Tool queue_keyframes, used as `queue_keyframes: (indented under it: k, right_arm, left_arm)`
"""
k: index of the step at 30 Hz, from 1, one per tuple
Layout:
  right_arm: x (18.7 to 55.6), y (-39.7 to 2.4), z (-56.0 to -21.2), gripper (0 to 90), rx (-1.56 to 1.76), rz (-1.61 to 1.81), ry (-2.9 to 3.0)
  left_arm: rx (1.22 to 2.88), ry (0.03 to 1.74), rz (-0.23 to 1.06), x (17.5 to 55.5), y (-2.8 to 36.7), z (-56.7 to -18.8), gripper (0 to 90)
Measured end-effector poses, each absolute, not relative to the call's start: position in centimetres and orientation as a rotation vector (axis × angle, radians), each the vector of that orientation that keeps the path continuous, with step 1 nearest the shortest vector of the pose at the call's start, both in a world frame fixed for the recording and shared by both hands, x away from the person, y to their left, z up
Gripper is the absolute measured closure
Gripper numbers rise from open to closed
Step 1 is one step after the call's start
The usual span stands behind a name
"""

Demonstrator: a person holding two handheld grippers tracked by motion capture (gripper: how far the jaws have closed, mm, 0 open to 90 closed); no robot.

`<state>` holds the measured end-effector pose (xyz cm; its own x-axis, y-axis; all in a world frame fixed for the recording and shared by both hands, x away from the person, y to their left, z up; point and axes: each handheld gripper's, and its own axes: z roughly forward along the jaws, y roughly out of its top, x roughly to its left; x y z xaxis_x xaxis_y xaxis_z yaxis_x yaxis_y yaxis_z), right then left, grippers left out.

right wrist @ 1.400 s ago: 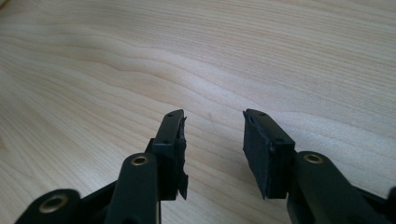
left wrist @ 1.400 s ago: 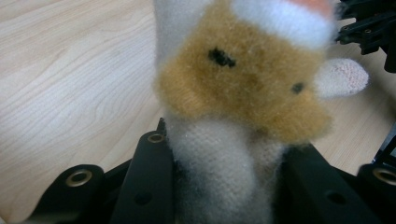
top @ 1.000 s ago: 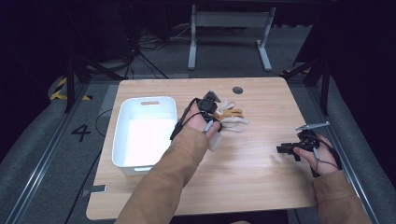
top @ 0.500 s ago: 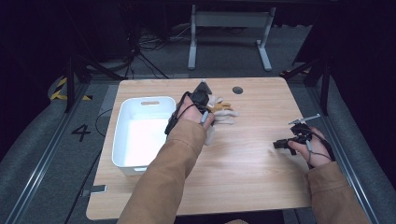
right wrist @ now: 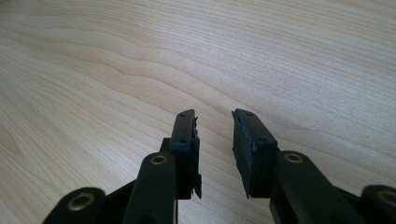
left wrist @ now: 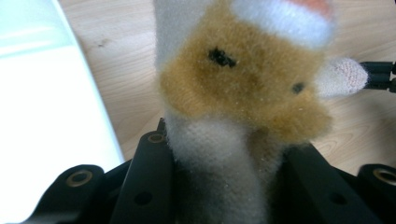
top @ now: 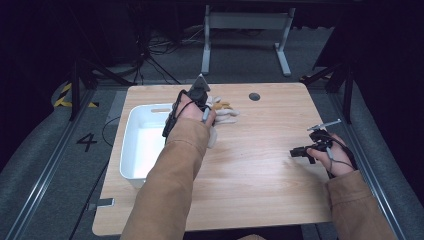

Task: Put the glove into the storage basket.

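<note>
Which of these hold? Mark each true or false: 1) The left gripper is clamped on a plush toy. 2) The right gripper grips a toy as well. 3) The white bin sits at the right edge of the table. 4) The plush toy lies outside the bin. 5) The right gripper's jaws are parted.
1) True: the left gripper has its jaws closed on the plush toy.
2) False: the right gripper holds nothing; bare table shows between its jaws.
3) False: the white bin sits on the table's left side.
4) True: the toy is over the wood beside the bin's right rim.
5) True: a clear gap separates them.
</note>
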<state>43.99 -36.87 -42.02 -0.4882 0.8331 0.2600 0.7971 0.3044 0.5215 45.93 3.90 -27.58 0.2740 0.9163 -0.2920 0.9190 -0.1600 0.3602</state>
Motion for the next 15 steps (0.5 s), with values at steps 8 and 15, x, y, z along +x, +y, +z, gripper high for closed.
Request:
queue_keyframes:
  k: [8, 15]
  right_arm:
    - [43.7, -37.0, -41.9, 70.0, 1.588, 0.961, 2.502]
    - [43.5, -37.4, -41.8, 70.2, 1.607, 0.96, 2.498]
  left_arm:
    - [2.038, 1.72, -0.02, 45.2, 4.8, -26.7, 70.8]
    - [2.02, 1.802, -0.033, 45.6, 5.9, -26.7, 70.7]
